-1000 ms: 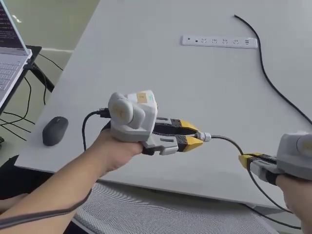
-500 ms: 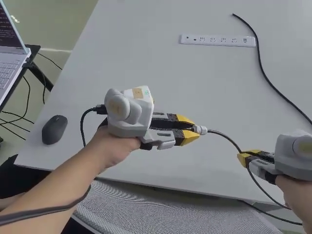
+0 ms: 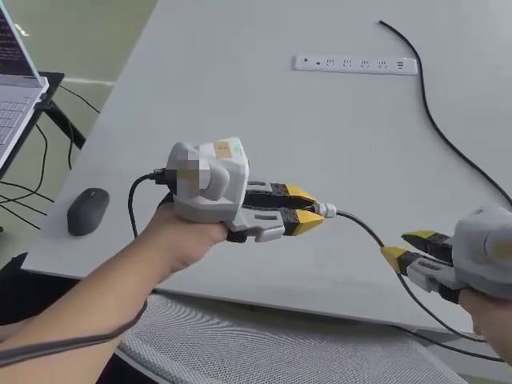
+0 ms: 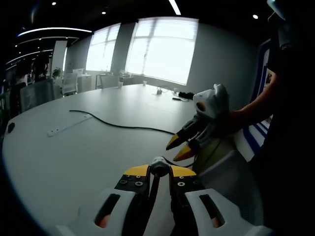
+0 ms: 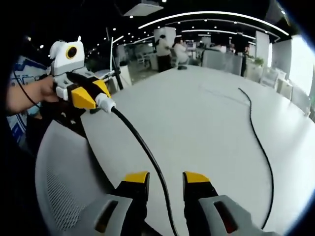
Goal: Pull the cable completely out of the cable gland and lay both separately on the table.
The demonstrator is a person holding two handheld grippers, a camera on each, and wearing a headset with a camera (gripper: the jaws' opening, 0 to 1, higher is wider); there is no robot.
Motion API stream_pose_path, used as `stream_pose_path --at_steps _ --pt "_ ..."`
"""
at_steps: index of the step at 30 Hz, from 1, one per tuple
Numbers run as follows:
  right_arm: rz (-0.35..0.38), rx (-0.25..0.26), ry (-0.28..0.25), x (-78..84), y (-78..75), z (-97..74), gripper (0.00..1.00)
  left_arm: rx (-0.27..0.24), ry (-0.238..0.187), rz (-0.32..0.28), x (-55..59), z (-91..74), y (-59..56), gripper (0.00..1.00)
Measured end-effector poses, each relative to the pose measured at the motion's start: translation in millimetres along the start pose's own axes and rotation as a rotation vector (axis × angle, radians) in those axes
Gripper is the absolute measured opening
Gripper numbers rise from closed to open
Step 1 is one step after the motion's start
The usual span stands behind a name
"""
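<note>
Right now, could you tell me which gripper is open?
The right gripper: its jaws stand apart; the left gripper is shut on the cable gland.

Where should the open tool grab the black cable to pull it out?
Probably on the straight stretch of the cable a little past the white gland, which the left tool clamps. The right tool straddles the cable with open jaws; close there, from the side away from the gland, so the pull follows its line.

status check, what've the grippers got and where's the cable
Left hand-held gripper shut on cable gland. Right hand-held gripper open, cable between its jaws, ungripped. Cable not yet out of gland.
</note>
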State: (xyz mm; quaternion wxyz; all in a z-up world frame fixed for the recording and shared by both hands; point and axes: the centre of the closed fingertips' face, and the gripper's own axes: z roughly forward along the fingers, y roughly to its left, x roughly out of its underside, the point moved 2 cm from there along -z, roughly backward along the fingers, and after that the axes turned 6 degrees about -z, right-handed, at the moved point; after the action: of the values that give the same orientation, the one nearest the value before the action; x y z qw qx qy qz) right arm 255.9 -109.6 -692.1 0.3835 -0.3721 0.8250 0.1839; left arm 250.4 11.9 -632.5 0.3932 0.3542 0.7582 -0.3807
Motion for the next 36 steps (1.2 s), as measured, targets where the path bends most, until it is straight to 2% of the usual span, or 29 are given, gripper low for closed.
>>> stream_pose_path --at_steps 4,8,13,17,20,26,32,36 --pt "-0.08 -0.039 -0.064 -27.3 11.5 -2.1 0.26 0.004 0.004 -0.003 0.7 -0.1 -1.4 0.15" --pt "-0.149 -0.058 -0.09 -44.1 21.4 0.1 0.27 0.007 0.006 -0.003 0.2 -0.7 -2.9 0.15" --pt "-0.357 -0.077 -0.083 -55.6 36.0 6.8 0.27 0.01 0.005 -0.002 -1.2 -1.3 -4.2 0.15" --pt "-0.404 -0.082 -0.096 -62.5 43.9 11.7 0.23 0.012 0.004 -0.002 -1.9 -1.7 -5.4 0.15" --pt "-0.497 -0.079 -0.085 -64.1 47.2 16.3 0.19 0.012 0.003 -0.004 -1.4 -1.8 -4.4 0.15" --pt "-0.516 -0.106 -0.093 -63.0 55.6 23.4 0.13 0.017 0.005 -0.007 0.1 0.0 -5.1 0.15" --pt "-0.528 -0.097 -0.108 -64.0 54.3 19.9 0.04 0.016 0.005 -0.009 0.5 0.9 -5.2 0.15" --pt "-0.536 -0.094 -0.109 -62.5 51.1 19.4 0.02 0.017 0.005 -0.008 0.2 2.8 -7.0 0.15"
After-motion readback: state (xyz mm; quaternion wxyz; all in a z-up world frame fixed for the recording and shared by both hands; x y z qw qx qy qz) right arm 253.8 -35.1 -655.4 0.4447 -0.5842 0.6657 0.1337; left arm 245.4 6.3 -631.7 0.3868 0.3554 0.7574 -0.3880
